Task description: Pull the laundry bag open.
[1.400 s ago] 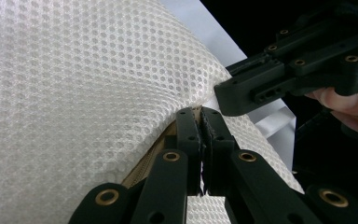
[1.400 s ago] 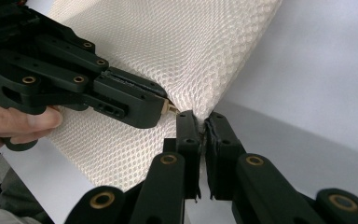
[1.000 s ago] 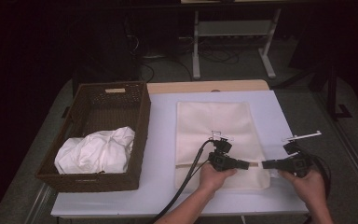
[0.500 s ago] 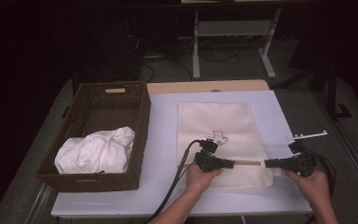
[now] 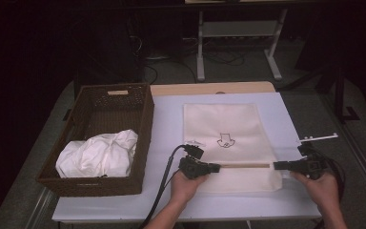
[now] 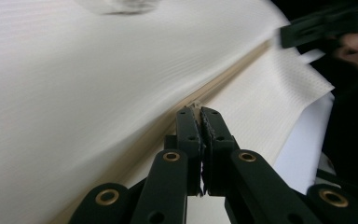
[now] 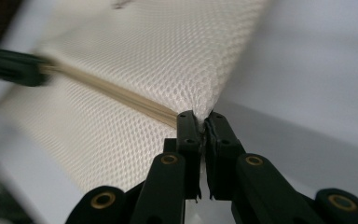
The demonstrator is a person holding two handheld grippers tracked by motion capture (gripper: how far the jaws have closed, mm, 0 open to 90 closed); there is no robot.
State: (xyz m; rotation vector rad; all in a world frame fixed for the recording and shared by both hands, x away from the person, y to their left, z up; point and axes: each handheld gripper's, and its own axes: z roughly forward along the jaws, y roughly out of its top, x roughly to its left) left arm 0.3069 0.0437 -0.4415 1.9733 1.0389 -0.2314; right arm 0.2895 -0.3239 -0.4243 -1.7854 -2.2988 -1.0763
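Lying flat on the white table top [image 5: 167, 119], the cream rectangular mesh laundry bag [image 5: 224, 124] occupies the centre-right area, with a small black printed emblem [image 5: 225, 141] near its middle. A tan zipper strip [image 5: 245, 165] runs across the bag near its front edge. The left gripper [image 5: 215, 167] sits at the left end of this strip; in the left gripper view its jaws are closed tight, pinching the zipper slider or tab [image 6: 196, 106] between the tips. The right gripper [image 5: 277, 165] is at the right end of the strip; in the right gripper view its jaws are closed on the mesh corner of the bag [image 7: 200, 112]. Both grippers point toward each other along the zipper. A dark brown woven rectangular basket [image 5: 138, 124] stands left of the bag, containing crumpled white cloth [image 5: 97, 155].
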